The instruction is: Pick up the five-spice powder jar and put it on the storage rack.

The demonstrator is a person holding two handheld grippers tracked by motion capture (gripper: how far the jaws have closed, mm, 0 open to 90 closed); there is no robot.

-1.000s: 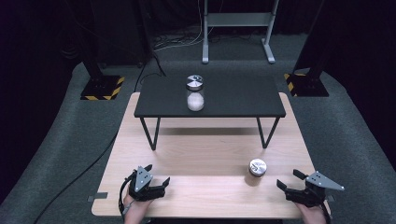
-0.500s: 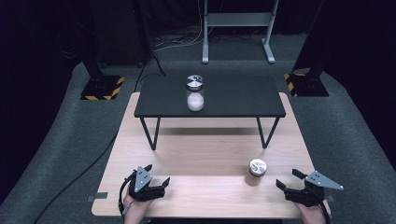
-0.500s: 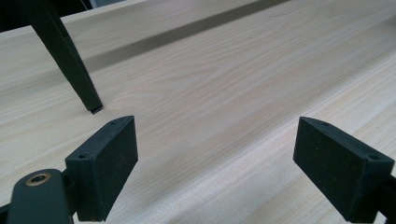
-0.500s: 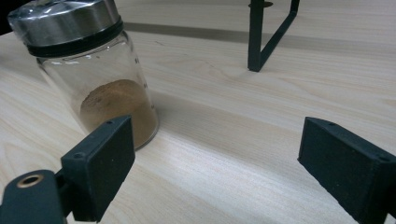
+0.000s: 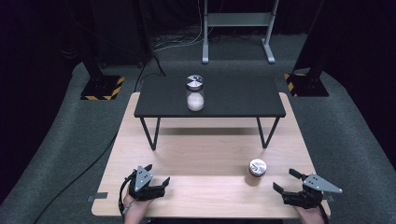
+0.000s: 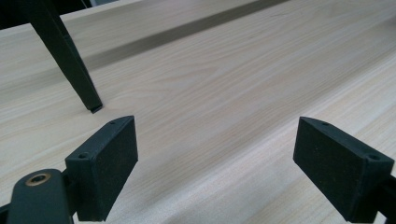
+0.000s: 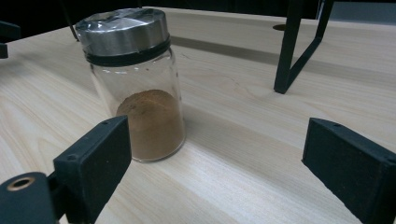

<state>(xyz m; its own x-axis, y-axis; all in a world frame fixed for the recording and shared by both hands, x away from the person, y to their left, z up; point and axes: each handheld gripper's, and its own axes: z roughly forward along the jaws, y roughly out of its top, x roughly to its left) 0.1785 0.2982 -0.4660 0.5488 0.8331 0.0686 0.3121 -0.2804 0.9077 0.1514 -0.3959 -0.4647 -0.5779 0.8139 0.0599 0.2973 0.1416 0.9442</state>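
Nothing moved since the earlier frames: both claws and both jars placed as before.

Glass jar of brown powder (image 7: pixel 136 84), with silver lid, upright on the pale wooden surface (image 5: pixel 201 154), toward its front right part, well ahead of the black raised shelf's right legs. About a third full, powder heaped at the bottom. In the right claw view, close ahead and left of centre, just beyond the left jaw, not between the jaws, not touched. In the high view the same jar (image 5: pixel 257 168) seen from above, lid bright.

Right claw (image 5: pixel 286 181) at the front right corner of the surface, held in a hand coming up from the bottom edge, jaws spread wide apart, empty, pointing left and forward toward the brown jar, near it but clear of it. Grey three-cornered plate on top.

Left claw (image 5: pixel 158 175) at the front left of the surface, also hand-held, jaws wide apart and empty, well apart from the brown jar. In the left claw view, bare wood grain between the two black pads, and one black shelf leg (image 6: pixel 70 60) planted on the wood ahead and left.

Black raised shelf (image 5: pixel 233 100) standing on thin angled legs across the far half of the surface. On it, left of centre, a second glass jar (image 5: pixel 195 93) with silver lid, holding white powder, upright.

Beyond, grey carpet, two black stands with yellow-and-black striped bases, a grey metal frame.
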